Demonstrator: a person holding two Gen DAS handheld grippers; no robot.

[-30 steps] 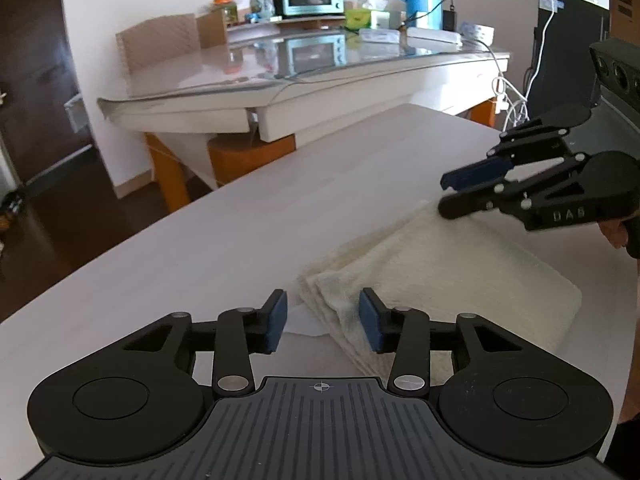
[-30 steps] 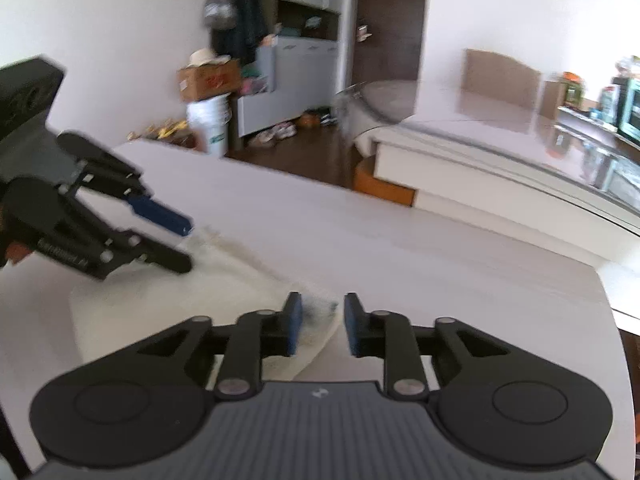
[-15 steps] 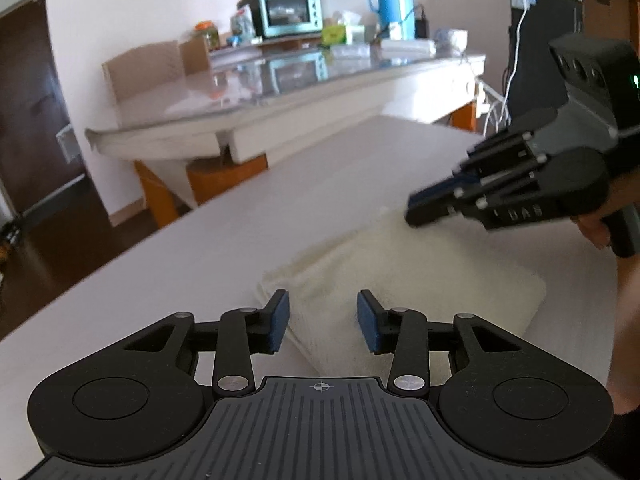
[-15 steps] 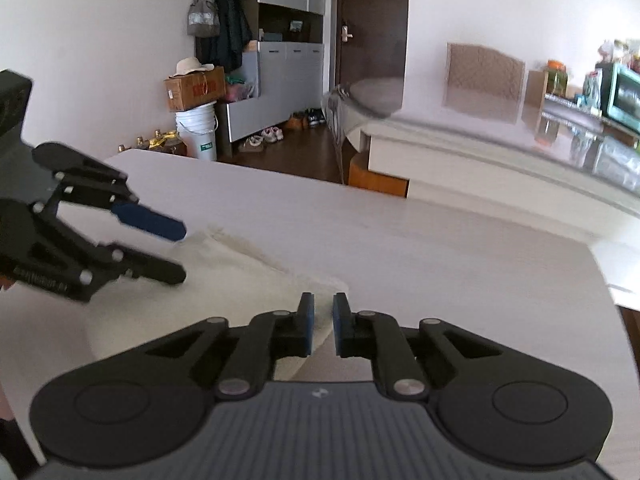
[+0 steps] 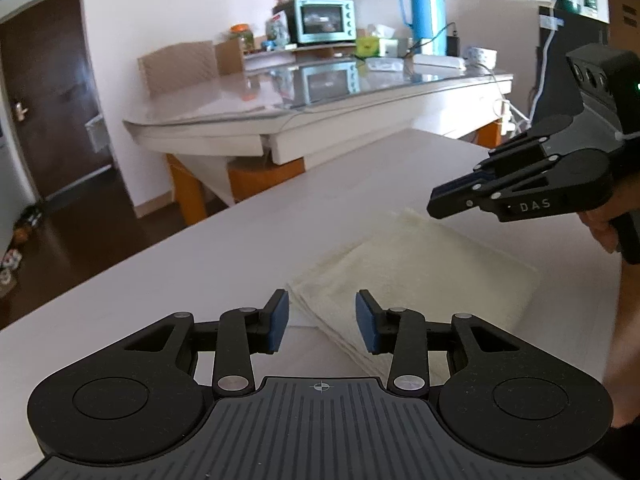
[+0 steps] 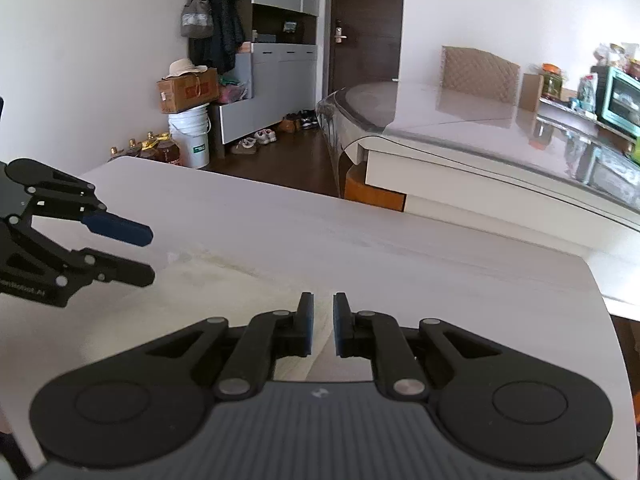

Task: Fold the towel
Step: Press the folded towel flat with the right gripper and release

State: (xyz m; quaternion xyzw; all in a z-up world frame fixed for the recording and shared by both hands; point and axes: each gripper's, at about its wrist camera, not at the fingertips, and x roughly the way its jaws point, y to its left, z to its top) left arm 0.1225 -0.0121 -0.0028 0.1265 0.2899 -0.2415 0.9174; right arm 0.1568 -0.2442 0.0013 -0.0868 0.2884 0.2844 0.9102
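The towel (image 5: 416, 268) lies flat on the white table (image 5: 224, 248). It is cream and folded into a thick, neat pad with its edges stacked.

The left claw (image 5: 321, 322) hangs above the near corner of the towel. Its blue pads (image 5: 279, 322) stand apart, about half way open, and nothing is between them. The towel corner shows in the gap below, but the pads do not touch it.

The right claw (image 5: 434, 200) hangs over the far side of the towel, up in the air. A hand (image 5: 600, 228) holds its handle. In its own view the right claw (image 6: 320, 324) is almost closed, with only a thin gap between its pads, and it holds nothing. Its jaws have just been closing. The towel (image 6: 192, 292) lies below and in front of it, pale and blurry. The left claw (image 6: 146, 254) shows at the left edge, above the towel, with a gap between its fingers.
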